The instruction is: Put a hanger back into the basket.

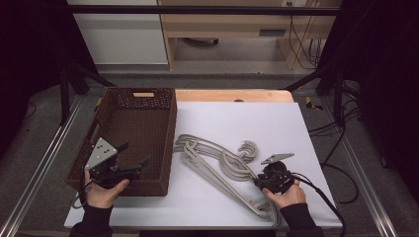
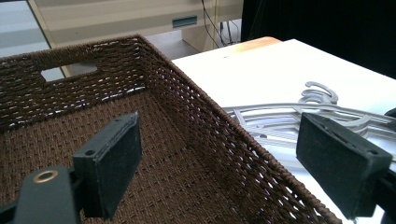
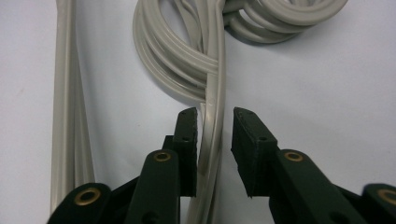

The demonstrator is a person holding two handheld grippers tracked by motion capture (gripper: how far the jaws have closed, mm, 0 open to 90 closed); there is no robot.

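Right gripper (image 3: 215, 154) astride hanger (image 3: 212, 116) bar

Basket (image 1: 129, 129): no label or lettering readable on the weave or at the handle slot.
Hangers (image 1: 217, 159): plain grey, no brand mark or number legible.
Tabletop sheet (image 1: 257, 123): blank white, no print.
Grey plate (image 1: 102, 152) on the left tongs: small dark holes, no readable characters.
Cabinet behind (image 1: 232, 19): no legible sign.
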